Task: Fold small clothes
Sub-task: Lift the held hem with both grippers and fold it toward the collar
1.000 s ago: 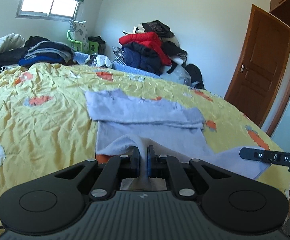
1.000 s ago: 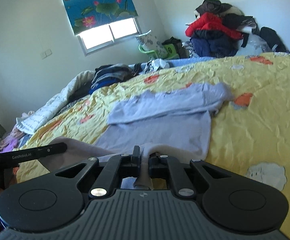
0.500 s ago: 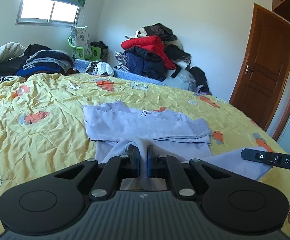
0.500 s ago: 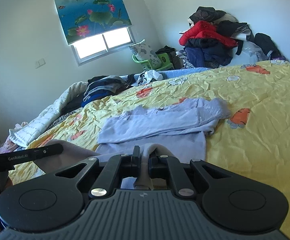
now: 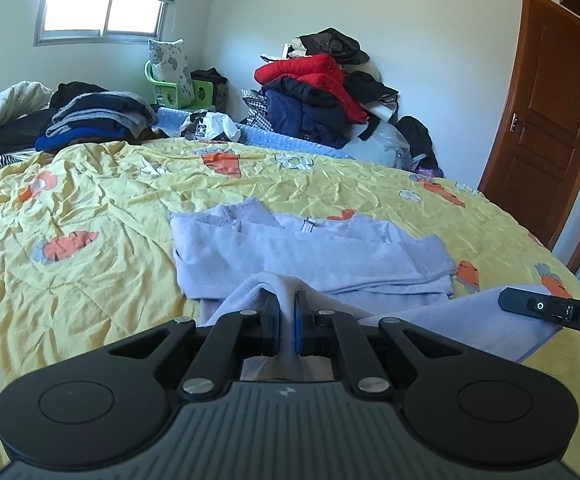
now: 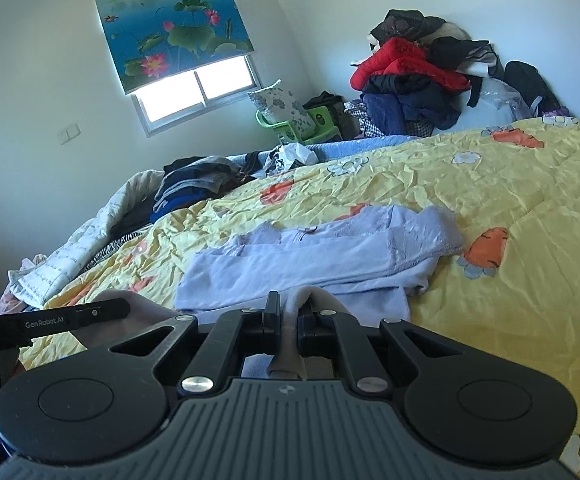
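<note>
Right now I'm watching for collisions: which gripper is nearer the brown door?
Right. The door stands past the bed's right side, and the right gripper sits on that side; the left gripper holds the lilac garment further from it.

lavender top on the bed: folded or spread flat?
Partly folded: the lavender top has sleeves laid across its body, and both grippers pinch its lifted near hem.

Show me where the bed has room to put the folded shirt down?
Bare yellow quilt lies left of the lavender shirt, up to the folded dark stack. More lies right of it in the right wrist view. The far edge is crowded: white bag, coat pile.
</note>
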A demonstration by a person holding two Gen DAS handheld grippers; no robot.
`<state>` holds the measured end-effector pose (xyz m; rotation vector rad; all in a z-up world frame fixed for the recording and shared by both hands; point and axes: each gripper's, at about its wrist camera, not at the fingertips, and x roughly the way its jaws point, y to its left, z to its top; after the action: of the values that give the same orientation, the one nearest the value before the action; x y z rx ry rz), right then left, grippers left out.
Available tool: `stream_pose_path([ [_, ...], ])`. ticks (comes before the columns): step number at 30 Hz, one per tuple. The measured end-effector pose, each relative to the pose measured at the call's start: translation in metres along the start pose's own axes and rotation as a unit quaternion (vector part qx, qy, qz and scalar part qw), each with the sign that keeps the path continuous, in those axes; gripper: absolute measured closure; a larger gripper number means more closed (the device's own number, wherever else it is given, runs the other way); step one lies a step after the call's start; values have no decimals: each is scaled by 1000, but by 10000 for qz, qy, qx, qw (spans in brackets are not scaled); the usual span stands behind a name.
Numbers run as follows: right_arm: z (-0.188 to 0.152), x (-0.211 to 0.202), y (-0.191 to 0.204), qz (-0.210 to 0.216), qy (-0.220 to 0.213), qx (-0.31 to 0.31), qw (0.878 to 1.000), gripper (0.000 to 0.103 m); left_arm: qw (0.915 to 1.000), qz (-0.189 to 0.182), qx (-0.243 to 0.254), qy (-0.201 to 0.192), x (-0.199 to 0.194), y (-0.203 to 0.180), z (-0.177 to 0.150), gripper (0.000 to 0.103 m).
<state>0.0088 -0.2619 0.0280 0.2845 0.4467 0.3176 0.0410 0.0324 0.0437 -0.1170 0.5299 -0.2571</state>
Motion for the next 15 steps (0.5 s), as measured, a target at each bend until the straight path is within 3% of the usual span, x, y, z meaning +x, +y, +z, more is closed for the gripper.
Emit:
stream_pose_path([
  [15, 28, 26, -8, -43, -200, 3, 9998, 92, 9995, 109, 163, -254, 25, -6, 29, 96],
])
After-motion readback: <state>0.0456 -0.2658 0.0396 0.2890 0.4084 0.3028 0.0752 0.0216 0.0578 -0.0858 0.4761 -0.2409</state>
